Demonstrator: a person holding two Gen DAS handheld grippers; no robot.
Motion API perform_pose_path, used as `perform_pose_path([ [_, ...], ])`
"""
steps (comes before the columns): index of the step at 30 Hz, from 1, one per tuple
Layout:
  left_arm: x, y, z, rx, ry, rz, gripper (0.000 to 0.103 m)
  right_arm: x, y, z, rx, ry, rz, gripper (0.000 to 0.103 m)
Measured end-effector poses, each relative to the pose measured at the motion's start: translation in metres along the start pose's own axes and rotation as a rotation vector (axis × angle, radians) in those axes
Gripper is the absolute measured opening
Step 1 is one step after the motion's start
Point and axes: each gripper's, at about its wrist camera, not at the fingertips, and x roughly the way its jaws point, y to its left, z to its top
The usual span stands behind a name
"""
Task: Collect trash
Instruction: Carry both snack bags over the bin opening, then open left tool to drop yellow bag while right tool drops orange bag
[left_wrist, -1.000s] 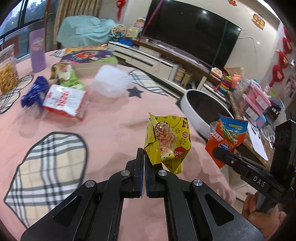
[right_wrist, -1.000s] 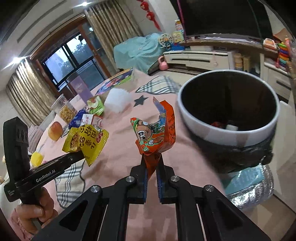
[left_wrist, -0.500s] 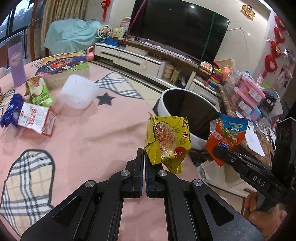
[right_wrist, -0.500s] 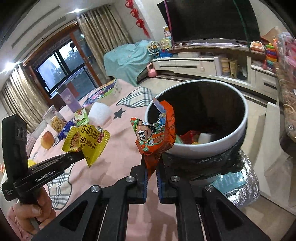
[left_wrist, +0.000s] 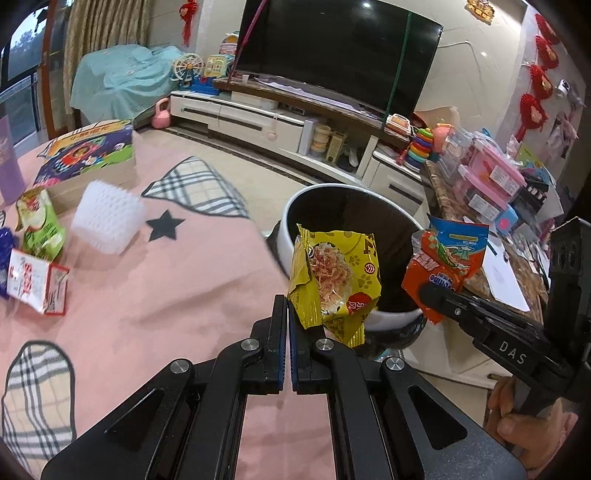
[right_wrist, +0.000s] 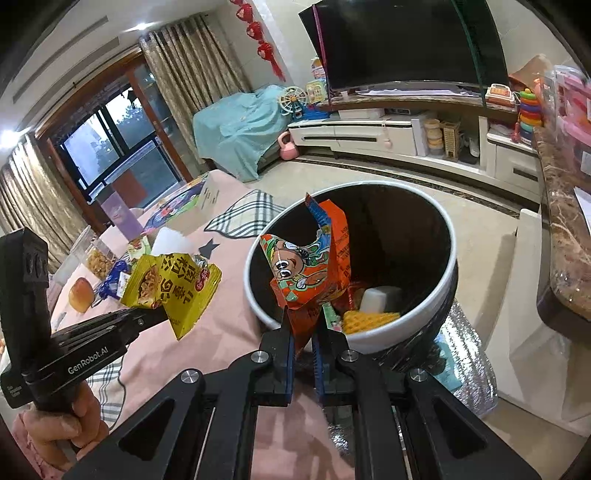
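Note:
My left gripper (left_wrist: 288, 314) is shut on a yellow snack wrapper (left_wrist: 334, 280), held up in front of the near rim of the white trash bin (left_wrist: 291, 218). My right gripper (right_wrist: 303, 332) is shut on an orange snack wrapper (right_wrist: 308, 269), which hangs over the bin's (right_wrist: 448, 280) near rim. Inside the bin lie a white block, a yellow waffle-like piece and red scraps. In the right wrist view, the left gripper (right_wrist: 147, 314) and its yellow wrapper (right_wrist: 173, 288) hang over the pink tablecloth (right_wrist: 229, 325), left of the bin.
On the pink tablecloth (left_wrist: 166, 280) lie a white foam net (left_wrist: 107, 218), a green packet (left_wrist: 37, 218), a red-and-white packet (left_wrist: 37, 280) and a picture-book box (left_wrist: 88, 155). A cluttered marble counter (left_wrist: 491, 229) stands right of the bin. Silver foil (right_wrist: 469, 358) lies at the bin's base.
Both grippers have carried their wrappers toward the bin, which now looms larger and closer. The orange wrapper has come over the bin's rim, and the bin's contents show.

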Motion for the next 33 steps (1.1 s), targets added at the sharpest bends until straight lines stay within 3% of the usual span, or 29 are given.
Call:
perform_pose_path([
  [29,0.054,-0.038,0.028,0.075,0.072,0.011,0.001,0.03,-0.041,0.032,0.041,0.077,-0.03,0.012],
  [32,0.056,-0.04,0.028,0.066,0.087,0.008,0.016,0.029,-0.042,0.033,0.046,0.072,-0.036,0.012],
  [33,0.056,-0.04,0.028,0.063,0.085,0.015,0.033,0.029,-0.042,0.033,0.048,0.07,-0.037,0.013],
])
